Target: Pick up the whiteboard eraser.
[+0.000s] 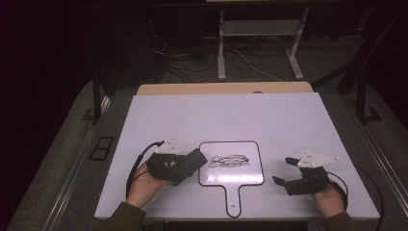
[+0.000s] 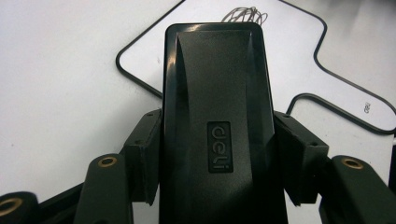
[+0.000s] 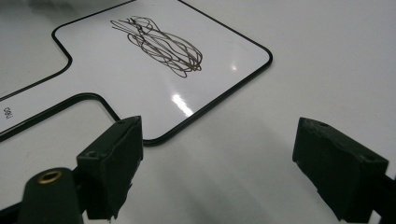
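A small paddle-shaped whiteboard [image 1: 250, 168] with a black rim lies flat near the table's front, its handle pointing at the person. A dark scribble [image 1: 228, 161] covers its upper middle, and the scribble [image 3: 161, 44] is plain in the right gripper view. My left gripper [image 1: 195, 161] is shut on a black eraser [image 2: 215, 116] marked "deli", whose far end reaches over the board's left edge. My right gripper [image 1: 284, 170] stands open to the right of the board, nothing between its pads [image 3: 112, 163].
The white table [image 1: 226, 115] is bare apart from the board. A wooden strip [image 1: 221, 88] runs along its far edge. Beyond it stand table legs [image 1: 221, 48] and cables on a dark floor.
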Demonstrator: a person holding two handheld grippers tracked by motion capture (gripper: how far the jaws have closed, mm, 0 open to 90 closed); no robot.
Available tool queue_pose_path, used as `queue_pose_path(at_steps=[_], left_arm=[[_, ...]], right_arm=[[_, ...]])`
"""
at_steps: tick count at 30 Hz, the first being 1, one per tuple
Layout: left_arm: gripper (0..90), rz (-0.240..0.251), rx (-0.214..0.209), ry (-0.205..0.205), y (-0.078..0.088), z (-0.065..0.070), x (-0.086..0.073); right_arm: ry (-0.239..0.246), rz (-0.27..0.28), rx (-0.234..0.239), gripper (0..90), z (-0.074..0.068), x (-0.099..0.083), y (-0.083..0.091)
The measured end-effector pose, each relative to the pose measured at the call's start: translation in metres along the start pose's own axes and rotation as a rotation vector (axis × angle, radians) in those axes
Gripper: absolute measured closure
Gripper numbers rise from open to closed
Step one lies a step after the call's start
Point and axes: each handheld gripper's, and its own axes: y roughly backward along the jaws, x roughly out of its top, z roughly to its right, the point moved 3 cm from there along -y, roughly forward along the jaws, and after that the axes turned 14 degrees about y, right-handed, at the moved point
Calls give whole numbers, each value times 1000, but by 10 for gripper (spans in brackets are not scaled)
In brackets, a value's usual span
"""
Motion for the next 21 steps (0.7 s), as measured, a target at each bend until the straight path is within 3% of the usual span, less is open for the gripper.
queue_pose_path(at_steps=[21], left_arm=[[392,63,-9,-14,5,1,23]], right_arm=[[-3,6,-5,150,0,0,0]])
